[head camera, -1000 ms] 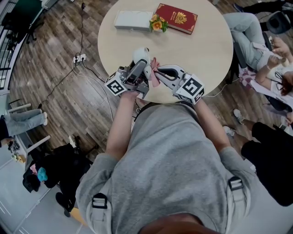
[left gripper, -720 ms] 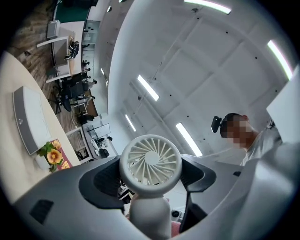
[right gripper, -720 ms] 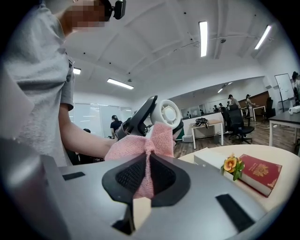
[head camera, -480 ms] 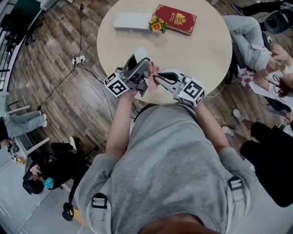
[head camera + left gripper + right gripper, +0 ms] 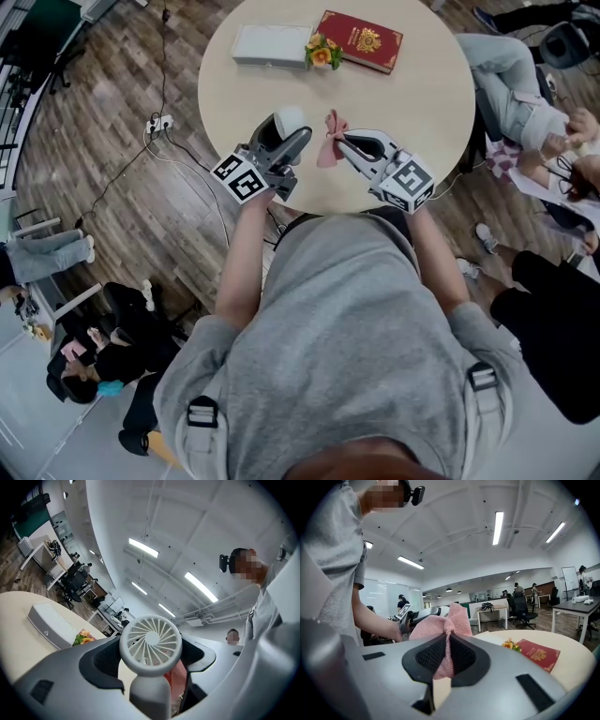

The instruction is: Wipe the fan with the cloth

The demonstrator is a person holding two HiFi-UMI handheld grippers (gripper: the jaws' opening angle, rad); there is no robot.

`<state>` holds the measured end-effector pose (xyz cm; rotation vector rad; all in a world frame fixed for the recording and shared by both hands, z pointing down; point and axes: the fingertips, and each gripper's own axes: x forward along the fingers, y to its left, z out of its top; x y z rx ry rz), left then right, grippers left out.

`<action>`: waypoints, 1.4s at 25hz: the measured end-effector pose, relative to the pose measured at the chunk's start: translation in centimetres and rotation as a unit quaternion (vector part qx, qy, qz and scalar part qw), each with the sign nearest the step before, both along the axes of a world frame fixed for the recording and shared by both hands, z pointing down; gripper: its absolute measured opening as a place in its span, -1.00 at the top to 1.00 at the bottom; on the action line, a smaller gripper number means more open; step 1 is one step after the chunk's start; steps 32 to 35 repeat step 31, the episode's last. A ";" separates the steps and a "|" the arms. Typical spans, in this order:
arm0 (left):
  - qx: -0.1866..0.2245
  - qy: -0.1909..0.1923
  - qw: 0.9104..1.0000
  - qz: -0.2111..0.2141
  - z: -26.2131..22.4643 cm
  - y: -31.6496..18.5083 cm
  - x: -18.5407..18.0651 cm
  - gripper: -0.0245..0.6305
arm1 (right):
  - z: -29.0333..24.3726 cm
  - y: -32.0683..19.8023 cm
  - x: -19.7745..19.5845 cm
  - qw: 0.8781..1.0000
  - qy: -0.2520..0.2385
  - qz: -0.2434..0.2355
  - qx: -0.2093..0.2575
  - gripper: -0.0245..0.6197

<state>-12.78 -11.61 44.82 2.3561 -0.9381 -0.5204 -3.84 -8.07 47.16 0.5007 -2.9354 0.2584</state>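
Observation:
A small white hand fan [image 5: 287, 122] is held over the near edge of the round table [image 5: 412, 103], with my left gripper [image 5: 289, 141] shut on its handle. In the left gripper view the round fan head [image 5: 150, 643] faces the camera above the jaws of the left gripper [image 5: 150, 660], and the pink cloth [image 5: 177, 682] shows behind it. My right gripper [image 5: 345, 142] is shut on the pink cloth [image 5: 329, 139], bunched and standing a short gap right of the fan. In the right gripper view the cloth [image 5: 445, 623] sticks up between the jaws of the right gripper [image 5: 447, 656].
At the table's far side lie a white box [image 5: 272, 44], a small bunch of flowers [image 5: 322, 50] and a red book [image 5: 361, 39]. People sit to the right of the table [image 5: 525, 94]. A power strip [image 5: 161, 122] with cables lies on the floor at left.
The right gripper has pulled the cloth to the right, away from the fan, so a gap now shows between them. The left gripper has tipped the fan a little.

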 end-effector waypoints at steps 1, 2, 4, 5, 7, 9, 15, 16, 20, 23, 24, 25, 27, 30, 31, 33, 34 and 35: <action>-0.002 -0.007 1.000 0.001 0.3 0.0 0.0 -0.22 | 0.1 -0.4 0.4 1.000 0.002 0.007 0.001 0.84; -0.005 -0.011 1.000 0.001 0.5 0.1 0.0 -0.22 | 0.2 -0.7 0.9 1.000 0.004 0.013 0.001 0.84; -0.009 -0.019 1.000 0.002 0.9 0.3 0.1 -0.22 | 0.4 -1.1 1.6 1.000 0.008 0.024 0.002 0.84; -0.011 -0.024 1.000 0.003 1.1 0.5 0.1 -0.22 | 0.5 -1.2 1.9 1.000 0.010 0.028 0.002 0.84; -0.014 -0.033 0.999 0.006 1.4 0.7 0.1 -0.22 | 0.7 -1.5 2.3 0.999 0.015 0.035 0.003 0.84; -0.015 -0.043 0.999 0.009 1.8 0.7 0.2 -0.22 | 0.8 -1.7 2.5 0.999 0.019 0.039 0.002 0.84; -0.009 -0.067 0.998 0.009 2.6 0.8 0.5 -0.22 | 1.5 -2.3 3.1 0.999 0.023 0.045 0.002 0.84; -0.008 -0.071 0.997 0.011 2.6 0.8 0.6 -0.22 | 1.7 -2.3 3.1 0.999 0.025 0.046 0.002 0.84; -0.009 -0.078 0.997 0.016 2.8 1.1 0.7 -0.22 | 1.9 -2.5 3.3 0.998 0.032 0.050 0.004 0.84; -0.002 -0.085 0.996 0.021 3.0 1.2 0.8 -0.22 | 2.1 -2.5 3.4 0.998 0.035 0.054 0.002 0.84; -0.006 -0.084 0.996 0.021 3.1 1.3 0.7 -0.22 | 2.2 -2.5 3.5 0.998 0.035 0.056 0.002 0.84; -0.009 -0.084 0.996 0.020 3.3 1.3 0.7 -0.22 | 2.3 -2.5 3.5 0.998 0.036 0.057 0.001 0.84; -0.012 -0.088 0.996 0.022 3.5 1.4 0.8 -0.22 | 2.5 -2.5 3.5 0.998 0.037 0.058 0.001 0.84; -0.014 -0.093 0.995 0.028 3.8 1.5 1.0 -0.22 | 2.7 -2.5 3.6 0.997 0.039 0.060 -0.001 0.84; -0.014 -0.095 0.995 0.029 3.9 1.5 1.0 -0.22 | 2.7 -2.5 3.6 0.997 0.039 0.061 -0.001 0.84; -0.014 -0.095 0.995 0.029 3.9 1.5 1.0 -0.22 | 2.7 -2.5 3.6 0.997 0.039 0.061 -0.001 0.84; -0.014 -0.095 0.995 0.029 3.9 1.5 1.0 -0.22 | 2.7 -2.5 3.6 0.997 0.039 0.061 -0.001 0.84; -0.014 -0.095 0.995 0.029 3.9 1.5 1.0 -0.22 | 2.7 -2.5 3.6 0.997 0.039 0.061 -0.001 0.84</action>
